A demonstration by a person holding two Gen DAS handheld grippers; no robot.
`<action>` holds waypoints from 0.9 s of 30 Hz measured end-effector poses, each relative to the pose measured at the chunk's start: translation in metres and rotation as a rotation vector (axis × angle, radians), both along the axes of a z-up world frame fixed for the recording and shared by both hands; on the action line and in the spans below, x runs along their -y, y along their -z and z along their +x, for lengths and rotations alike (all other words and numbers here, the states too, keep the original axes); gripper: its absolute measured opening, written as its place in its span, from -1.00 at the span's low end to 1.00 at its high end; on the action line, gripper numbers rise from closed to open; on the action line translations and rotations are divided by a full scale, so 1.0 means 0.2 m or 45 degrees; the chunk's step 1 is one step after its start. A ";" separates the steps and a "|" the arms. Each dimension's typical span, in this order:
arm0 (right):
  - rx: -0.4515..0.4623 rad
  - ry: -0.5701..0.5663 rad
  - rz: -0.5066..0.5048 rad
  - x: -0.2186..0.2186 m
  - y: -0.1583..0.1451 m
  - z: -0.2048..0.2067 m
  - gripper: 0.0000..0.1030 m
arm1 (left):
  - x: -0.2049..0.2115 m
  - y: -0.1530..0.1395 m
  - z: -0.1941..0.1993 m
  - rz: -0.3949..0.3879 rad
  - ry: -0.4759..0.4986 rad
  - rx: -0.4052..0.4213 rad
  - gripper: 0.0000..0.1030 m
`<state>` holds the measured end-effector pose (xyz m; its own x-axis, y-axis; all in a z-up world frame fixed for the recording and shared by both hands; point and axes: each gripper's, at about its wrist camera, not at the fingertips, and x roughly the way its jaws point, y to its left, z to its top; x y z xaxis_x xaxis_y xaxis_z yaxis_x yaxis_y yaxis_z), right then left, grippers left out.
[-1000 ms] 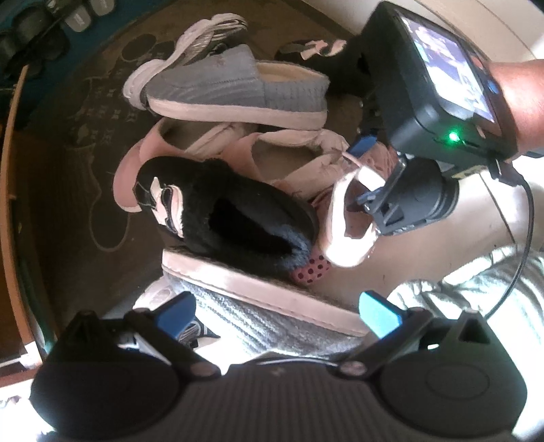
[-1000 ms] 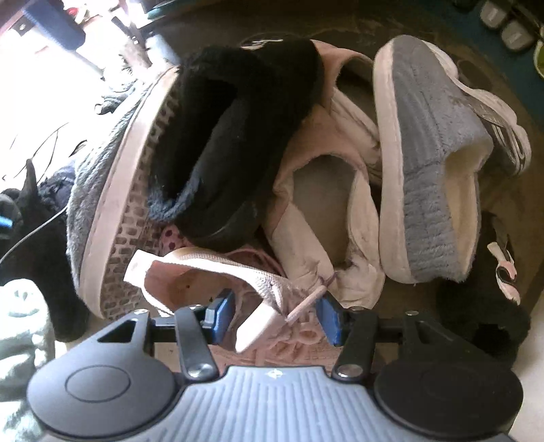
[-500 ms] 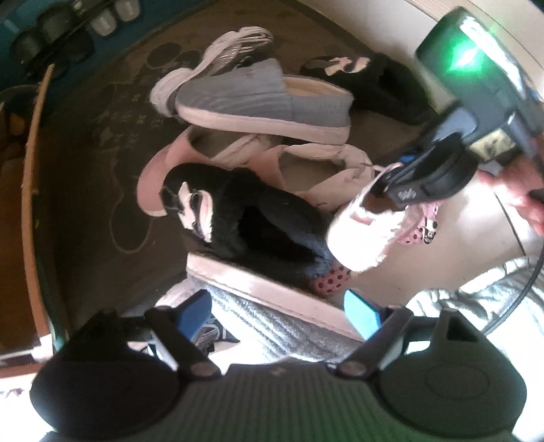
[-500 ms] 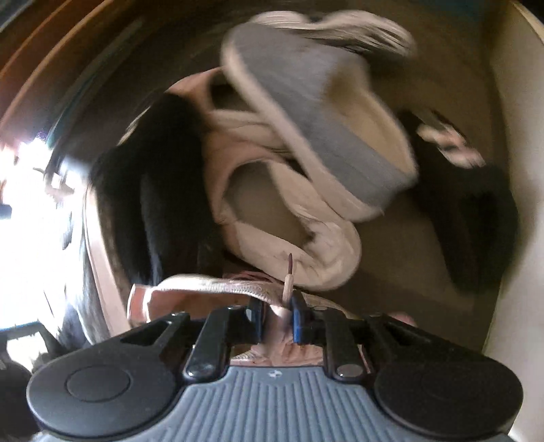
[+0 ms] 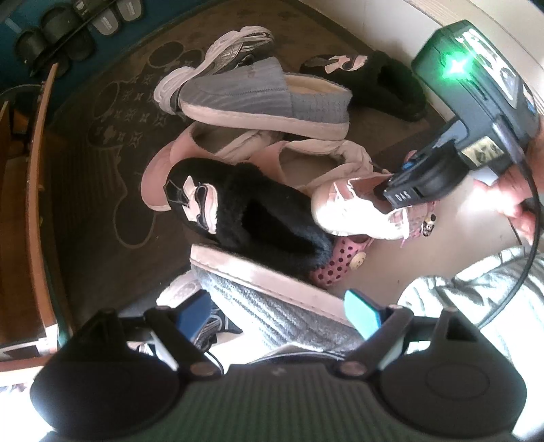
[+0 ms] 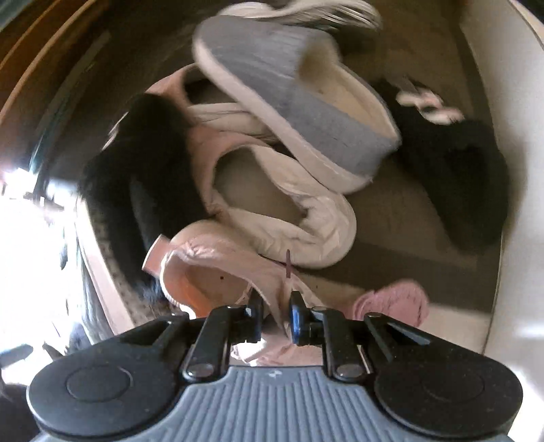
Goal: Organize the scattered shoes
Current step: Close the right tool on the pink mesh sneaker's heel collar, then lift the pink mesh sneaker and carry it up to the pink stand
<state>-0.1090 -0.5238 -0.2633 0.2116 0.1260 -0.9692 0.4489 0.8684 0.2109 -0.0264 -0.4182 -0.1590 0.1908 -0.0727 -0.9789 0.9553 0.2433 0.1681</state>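
A heap of shoes lies on a dark patterned rug [image 5: 102, 142]. My right gripper [image 6: 276, 311] is shut on the heel edge of a small pink sneaker [image 6: 217, 272], and in the left wrist view that pink sneaker [image 5: 353, 210] hangs lifted off the pile. My left gripper [image 5: 278, 311] stands open above a grey knit slipper [image 5: 272, 306] lying sole-out. A black furry slipper [image 5: 255, 217] rests on it. Behind are pink padded slippers [image 5: 306, 159], a second grey slipper [image 5: 265, 98], a white trainer [image 5: 221, 54] and another black slipper [image 5: 374, 81].
A pink perforated clog [image 5: 336, 261] lies under the lifted sneaker on the pale floor [image 5: 459, 217]. A wooden furniture edge [image 5: 34, 190] runs along the left. Dark shoes stand on a rack [image 5: 68, 27] at the back. A hand [image 5: 516, 200] holds the right gripper; light fabric [image 5: 476, 299] is nearby.
My right gripper has shut on the pink sneaker and raised it off the pile, turning it. The left gripper has drawn back a little and stays open.
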 end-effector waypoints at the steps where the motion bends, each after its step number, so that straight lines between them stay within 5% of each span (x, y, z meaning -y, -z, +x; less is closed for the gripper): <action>1: 0.015 -0.041 -0.032 0.00 -0.01 -0.01 -0.34 | 0.00 0.00 0.00 0.001 0.000 -0.001 0.68; 3: 0.050 -0.152 -0.139 -0.02 -0.04 -0.03 -0.02 | 0.00 0.00 0.00 0.003 0.001 -0.004 0.70; 16: 0.100 -0.468 -0.163 -0.11 -0.02 -0.01 -0.03 | 0.01 0.04 -0.01 0.022 0.016 -0.022 0.84; 21: 0.075 -0.524 -0.228 -0.15 0.02 0.02 -0.55 | 0.01 0.04 -0.01 0.031 0.018 -0.018 0.85; 27: 0.092 -0.472 -0.219 -0.14 0.01 0.02 -0.89 | -0.01 0.05 -0.01 0.043 0.028 0.003 0.84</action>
